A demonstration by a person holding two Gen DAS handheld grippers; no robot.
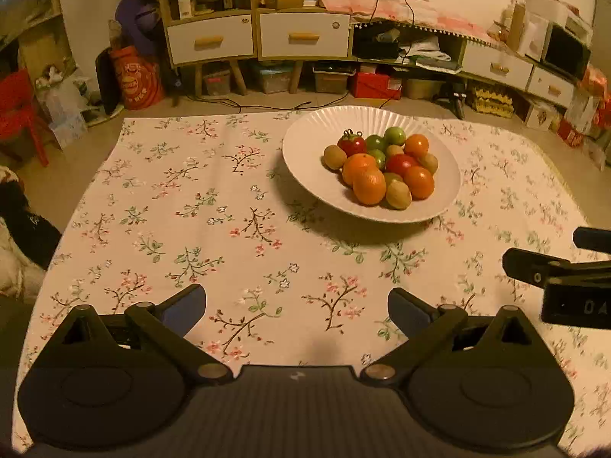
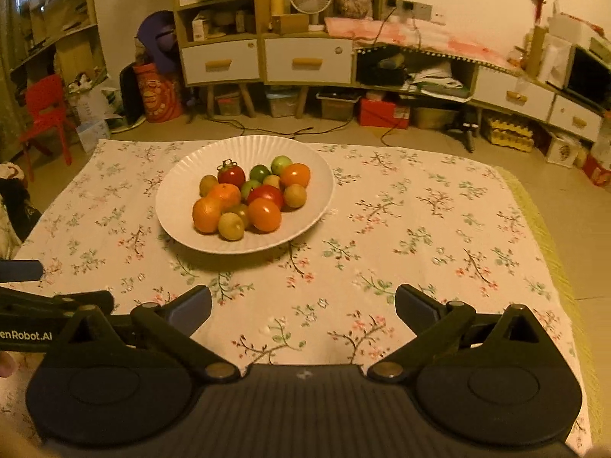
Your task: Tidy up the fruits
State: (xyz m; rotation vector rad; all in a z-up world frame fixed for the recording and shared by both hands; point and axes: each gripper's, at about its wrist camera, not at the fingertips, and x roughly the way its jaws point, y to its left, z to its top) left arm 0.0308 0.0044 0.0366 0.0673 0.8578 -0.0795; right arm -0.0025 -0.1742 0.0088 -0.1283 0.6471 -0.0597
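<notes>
A white ribbed plate stands on the floral tablecloth. It holds a pile of fruit: oranges, red tomatoes, green tomatoes and kiwis. My left gripper is open and empty, near the table's front edge, well short of the plate. My right gripper is open and empty, also short of the plate. Each gripper shows at the edge of the other's view.
Beyond the table are wooden cabinets with white drawers, boxes on the floor, cables and a red chair. A yellow-green mat edge shows along the table's right side.
</notes>
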